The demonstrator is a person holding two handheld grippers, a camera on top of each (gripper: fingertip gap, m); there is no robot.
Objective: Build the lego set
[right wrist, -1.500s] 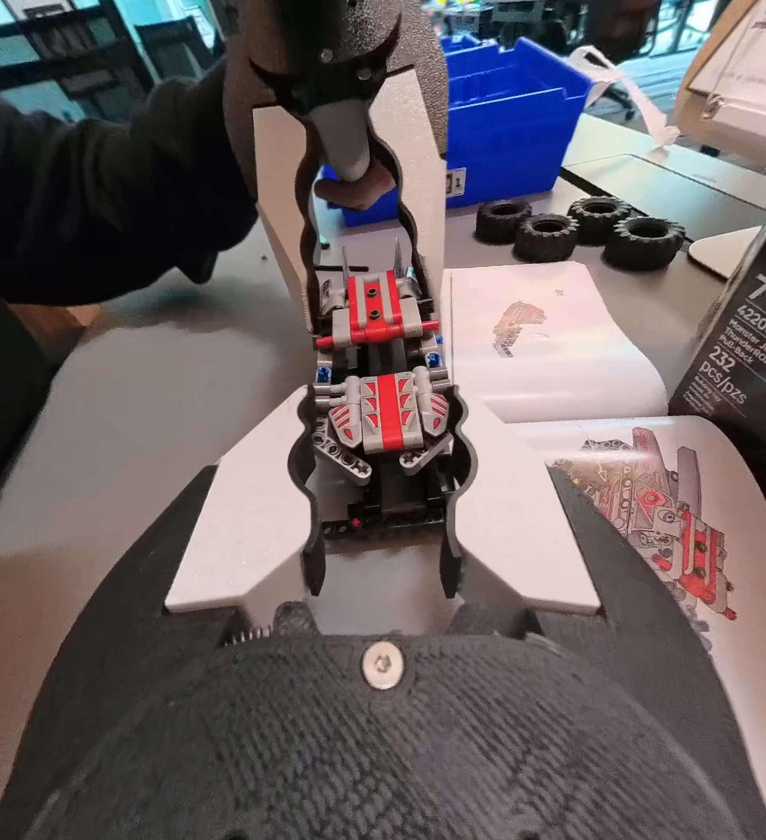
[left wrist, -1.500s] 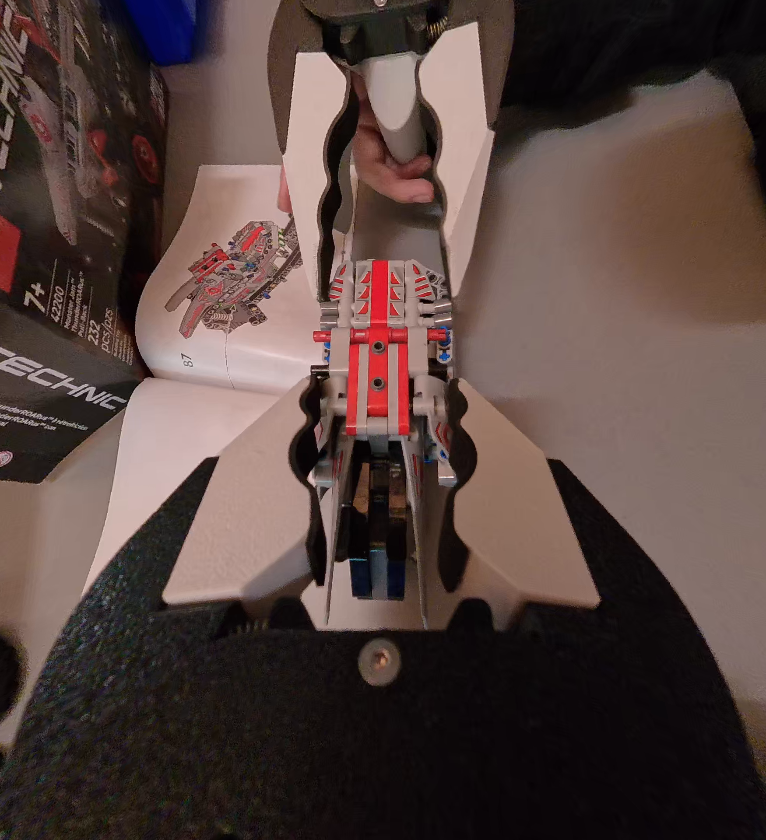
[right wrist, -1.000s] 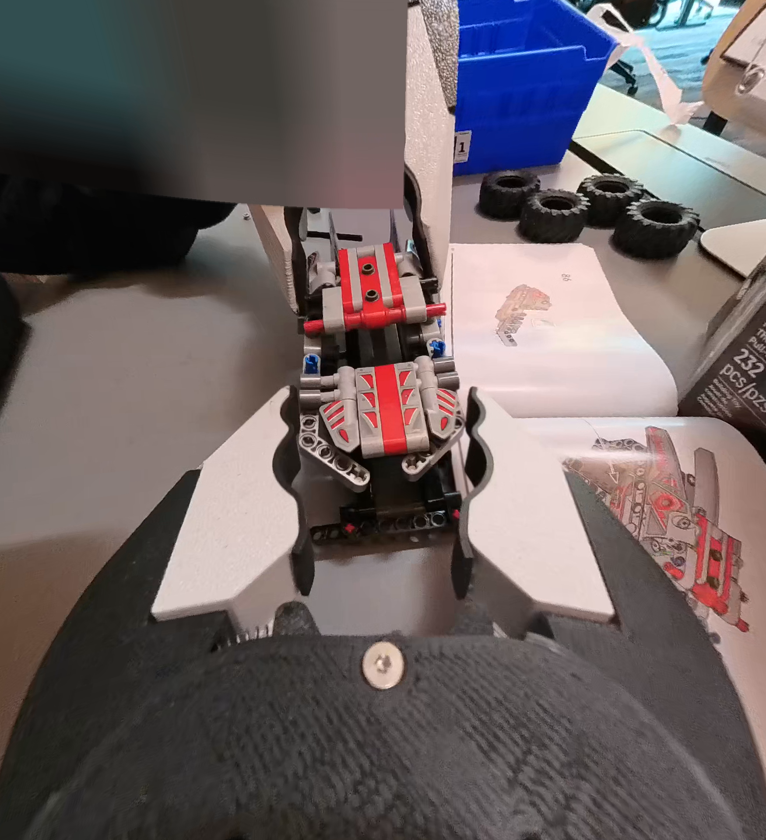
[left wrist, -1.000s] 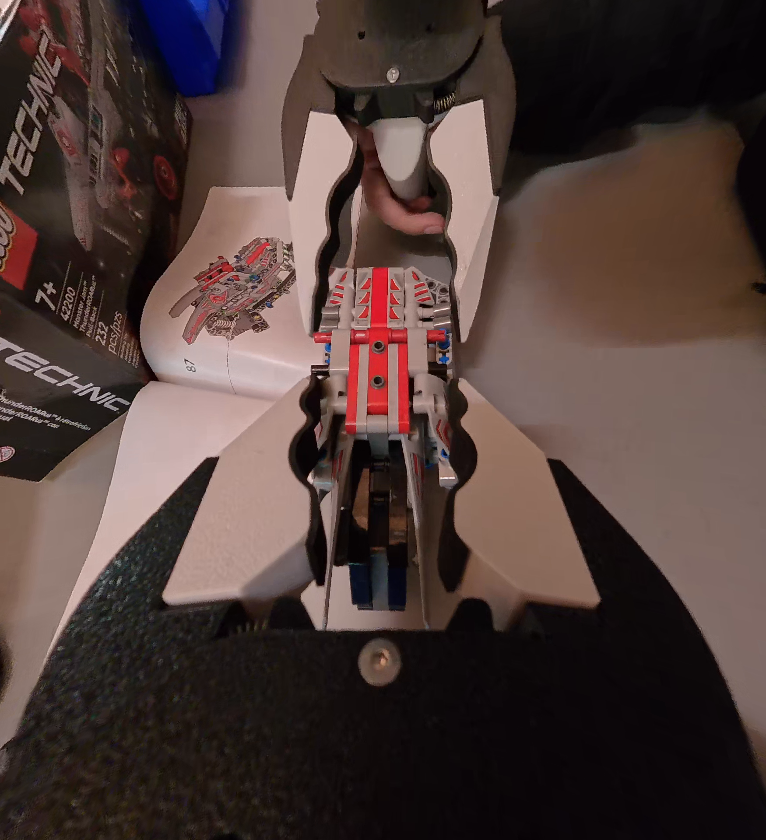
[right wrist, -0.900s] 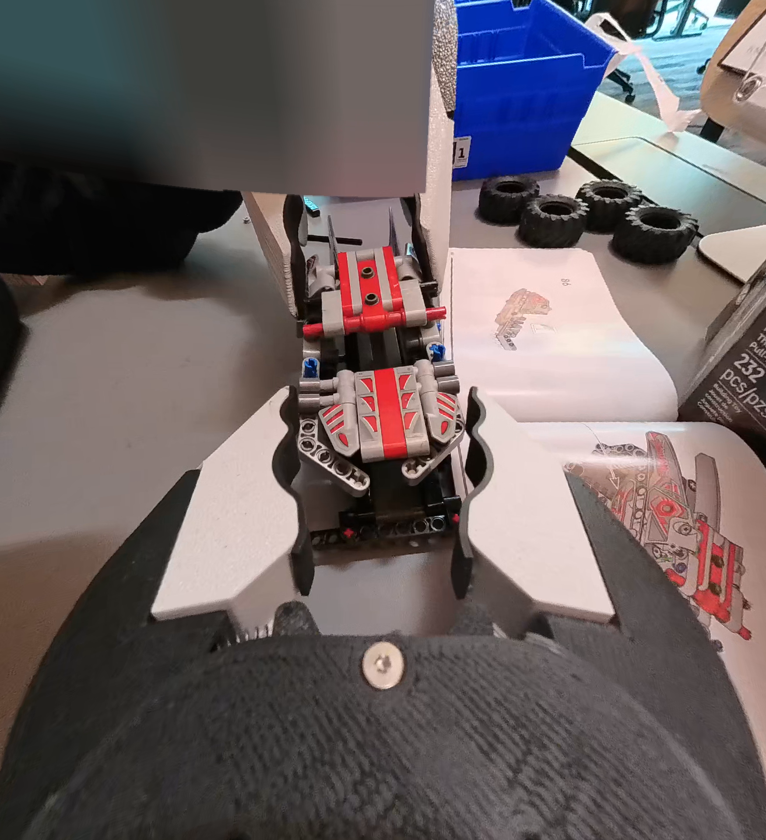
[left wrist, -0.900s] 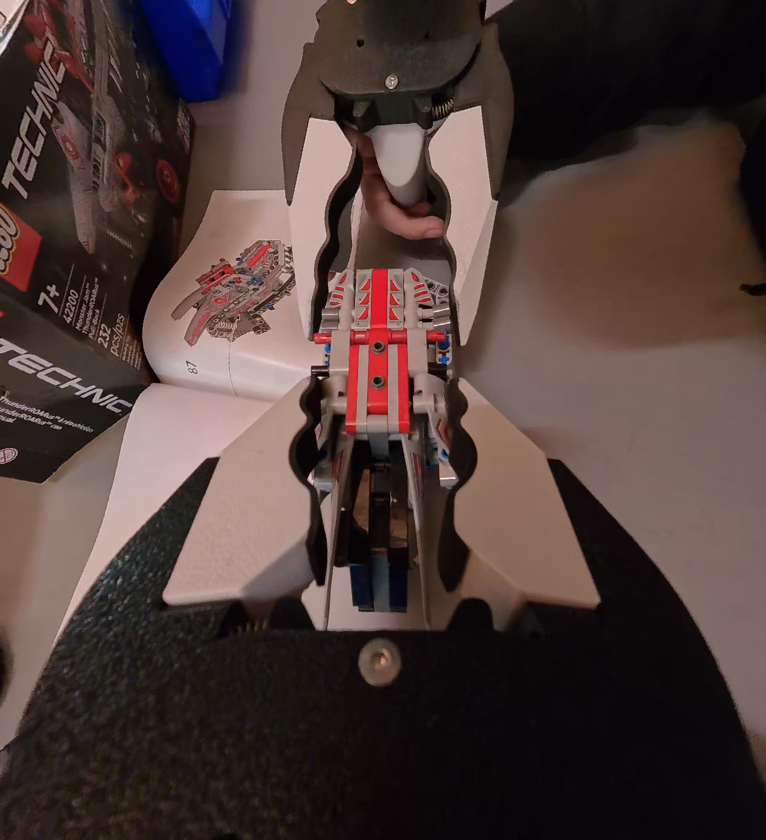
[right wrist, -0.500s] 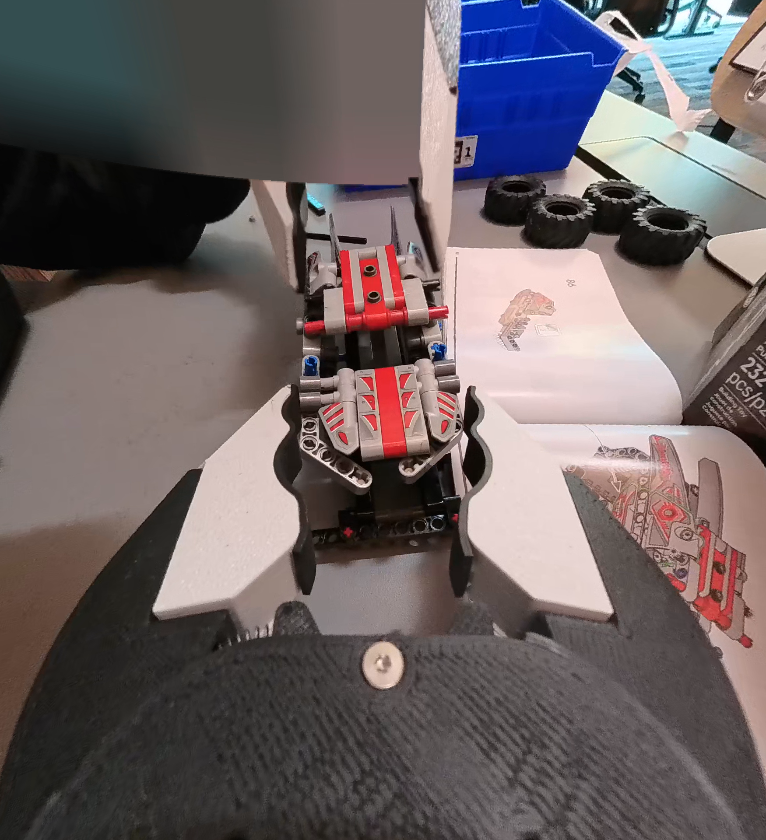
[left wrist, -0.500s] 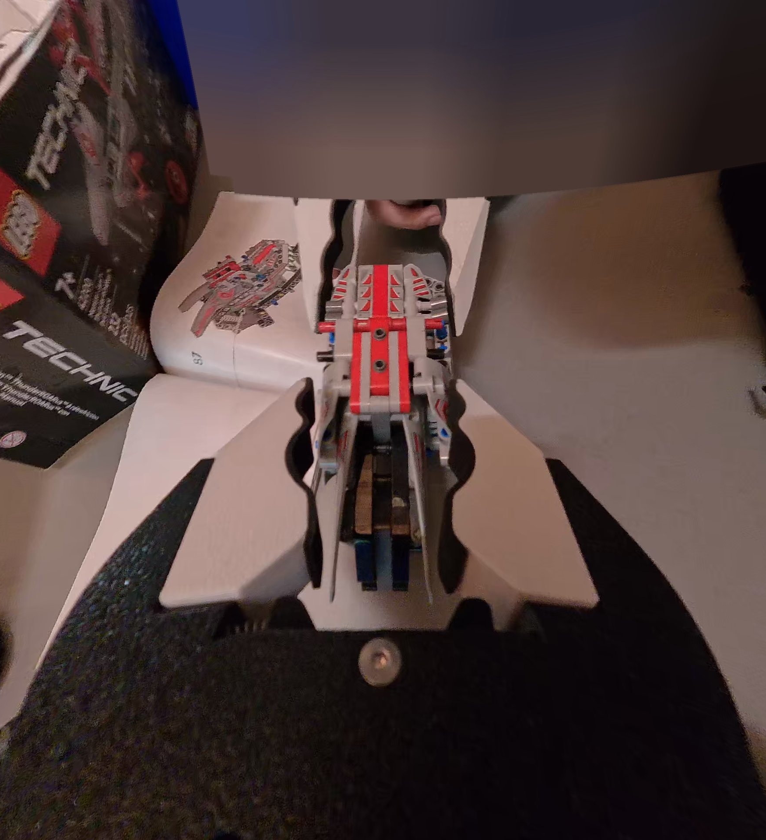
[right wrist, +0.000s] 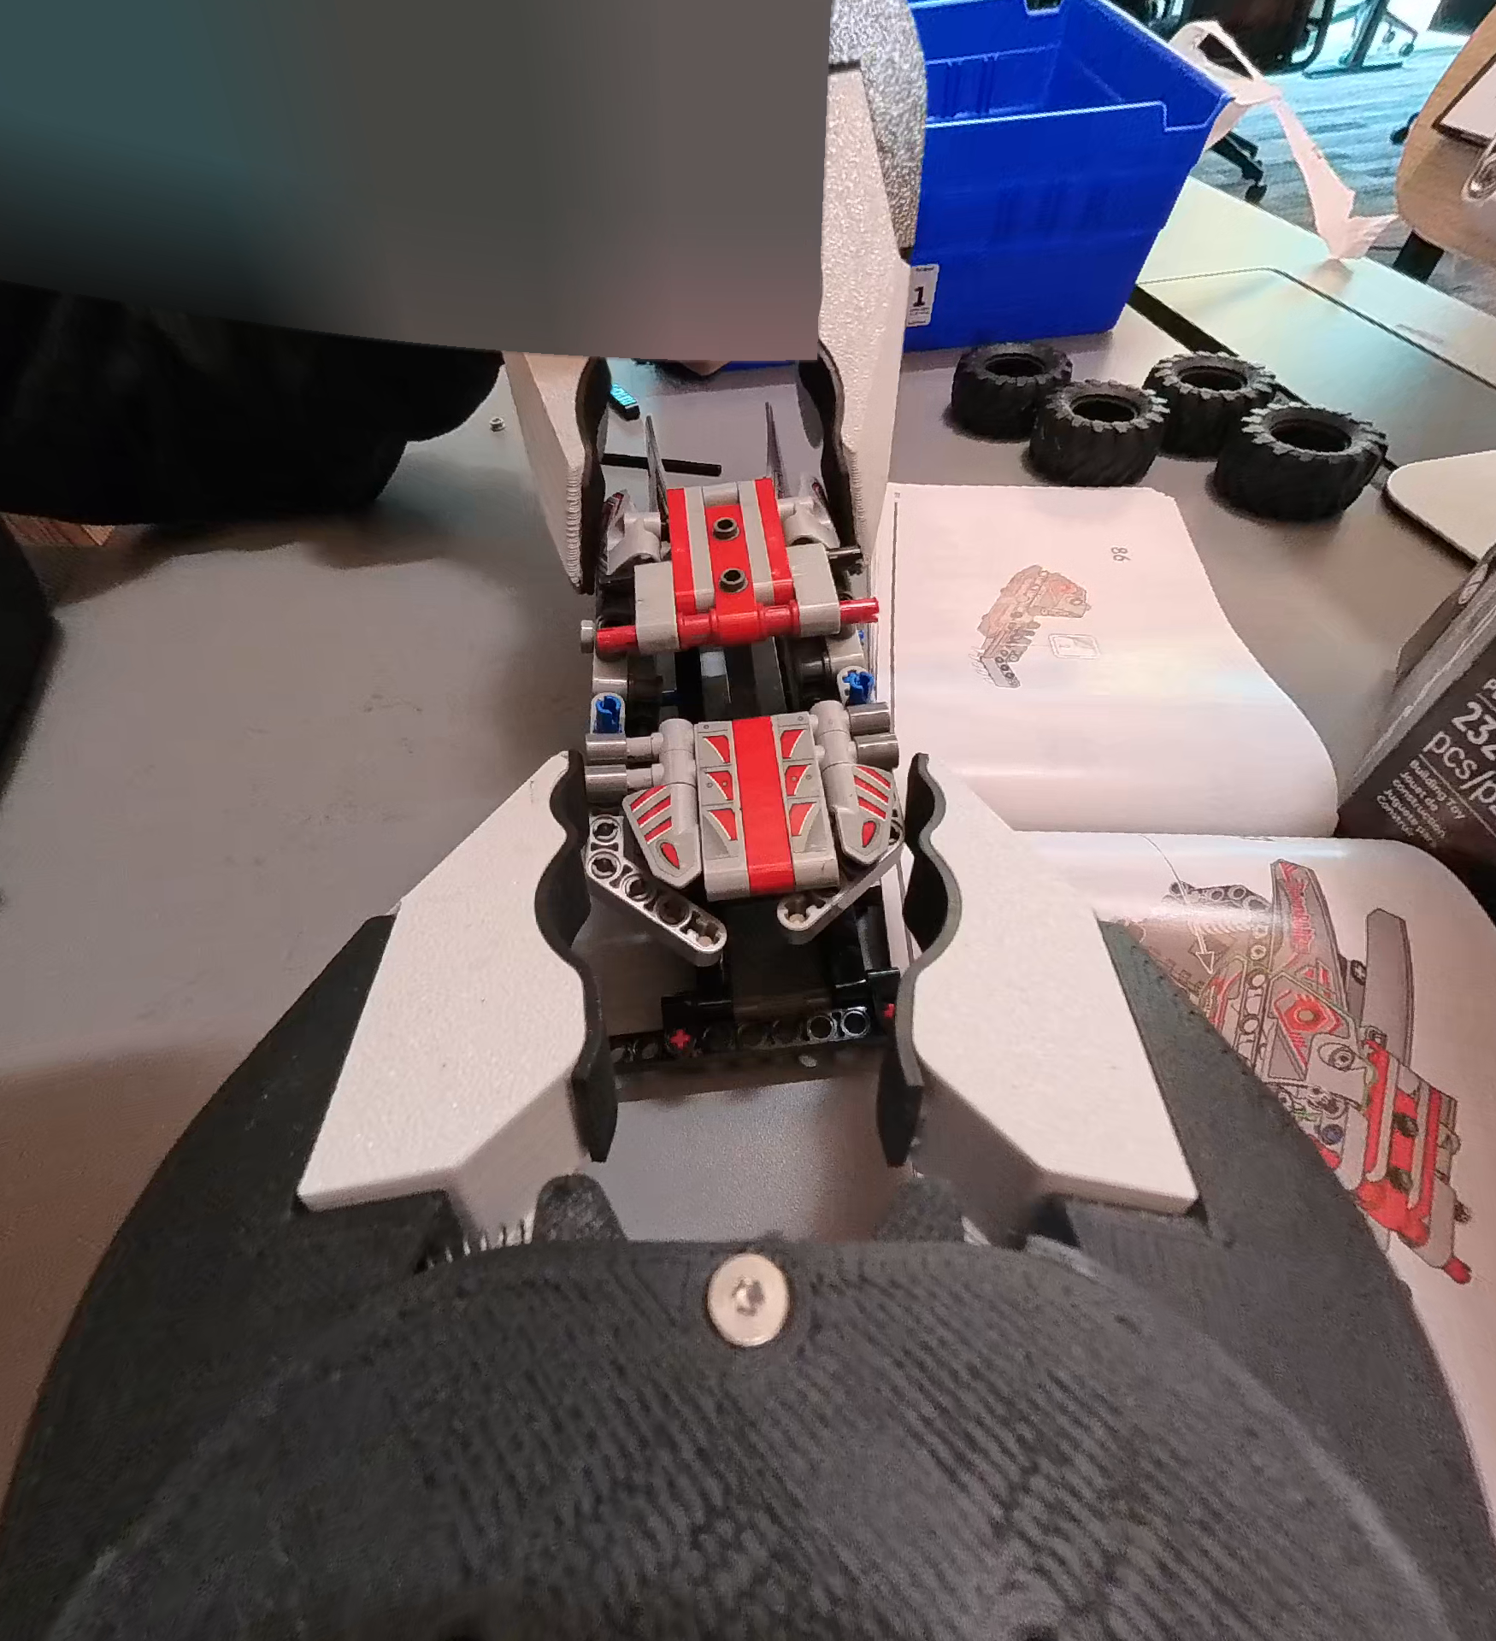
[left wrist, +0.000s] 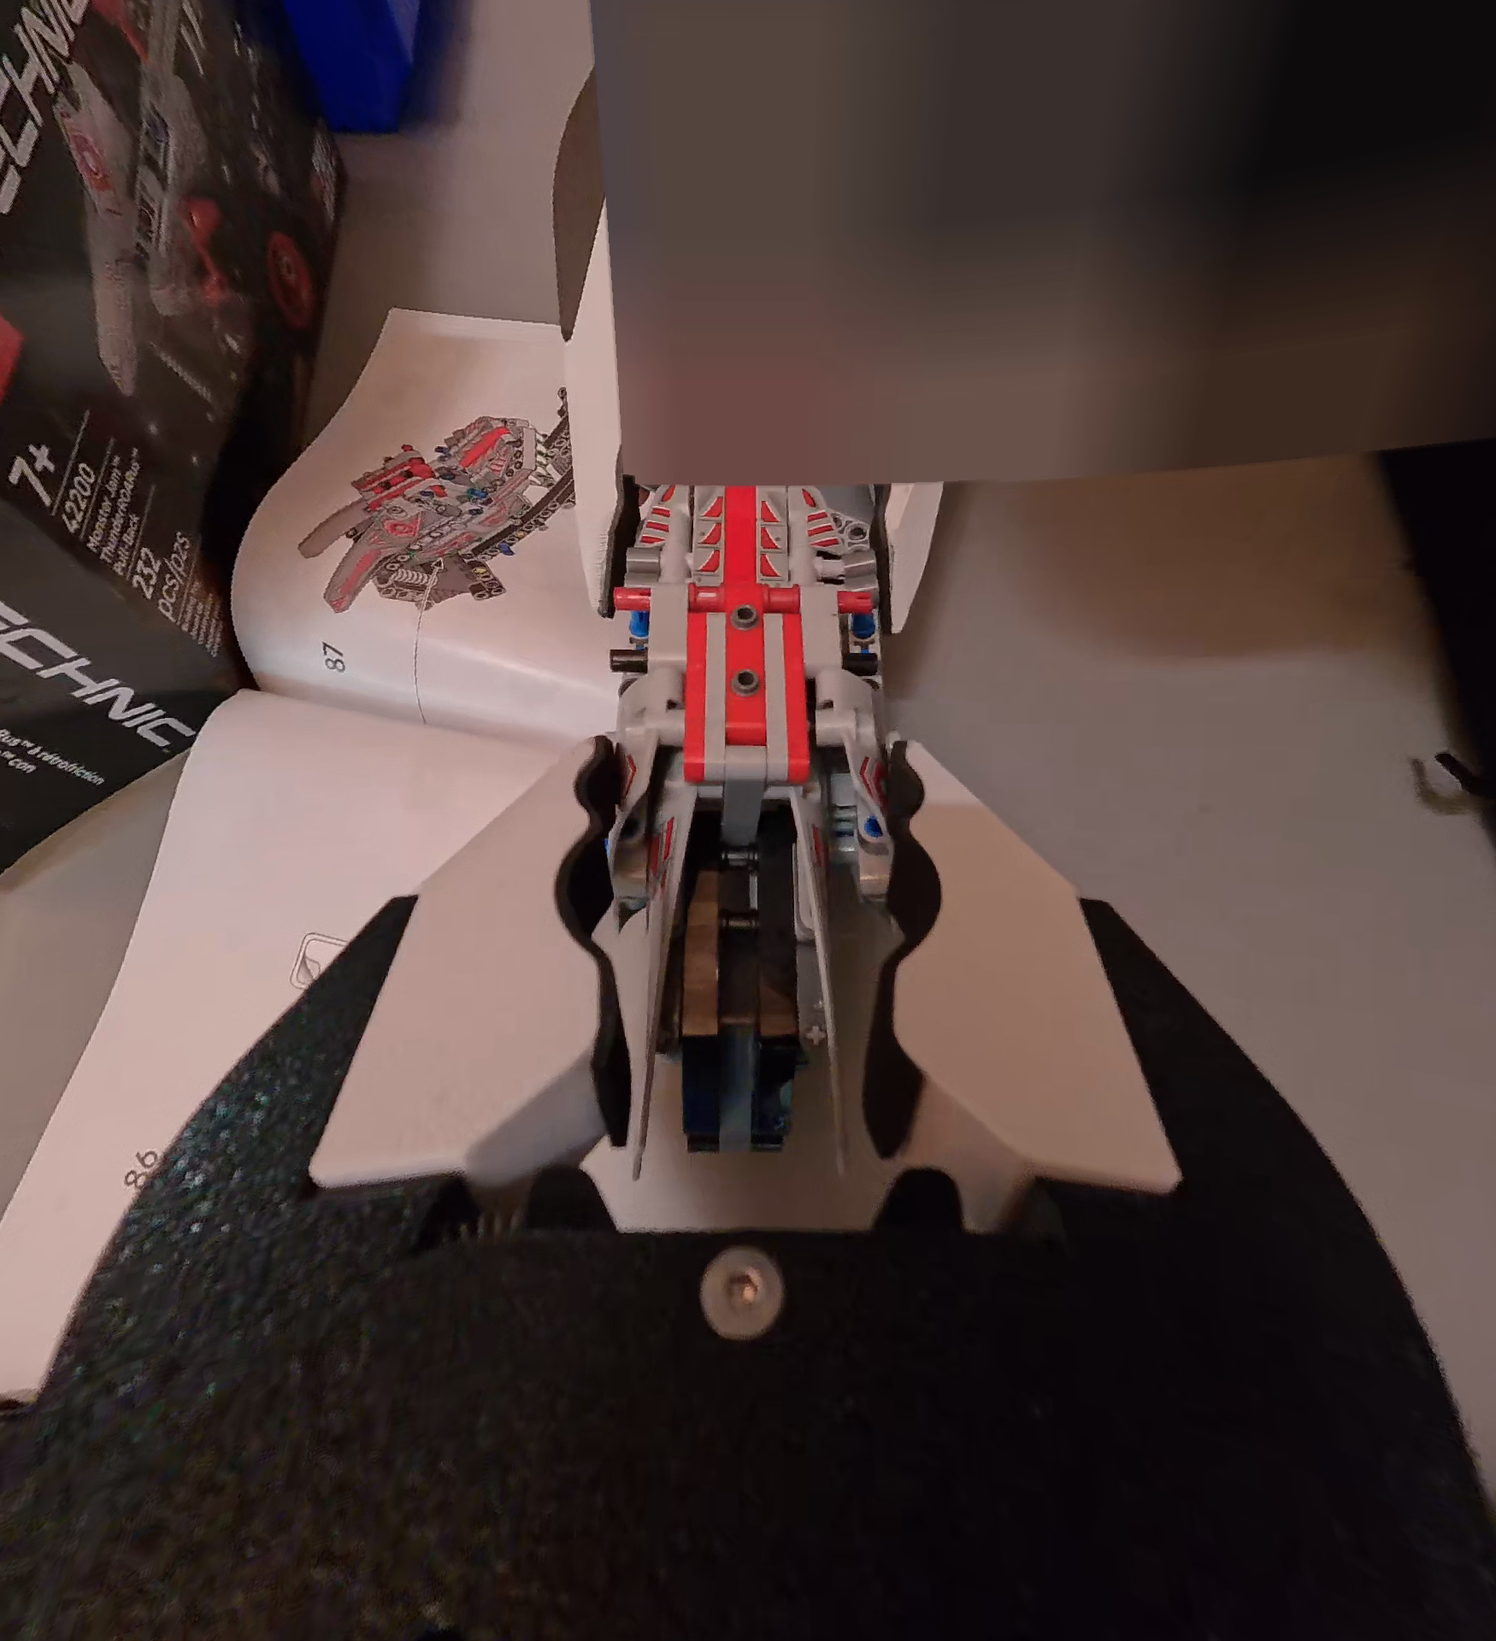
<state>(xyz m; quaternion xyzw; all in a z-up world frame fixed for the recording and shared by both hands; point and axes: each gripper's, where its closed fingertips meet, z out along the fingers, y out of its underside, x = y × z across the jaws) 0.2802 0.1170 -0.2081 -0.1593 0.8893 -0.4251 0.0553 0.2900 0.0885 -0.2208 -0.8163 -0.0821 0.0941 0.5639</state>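
Each tool has a black, rough-textured body with a silver screw set in the middle of its near edge. From the body spread two pale grey, angular fingers, each lined on its inner side with a black, wavy-edged pad. This holds for the left tool [left wrist: 749, 923] and the right tool [right wrist: 749, 932] alike. A dark sleeve [right wrist: 194, 400] shows behind the right tool's view.

Printed set box [left wrist: 96, 426], numbered booklet [right wrist: 1082, 675] (bin sticker too)
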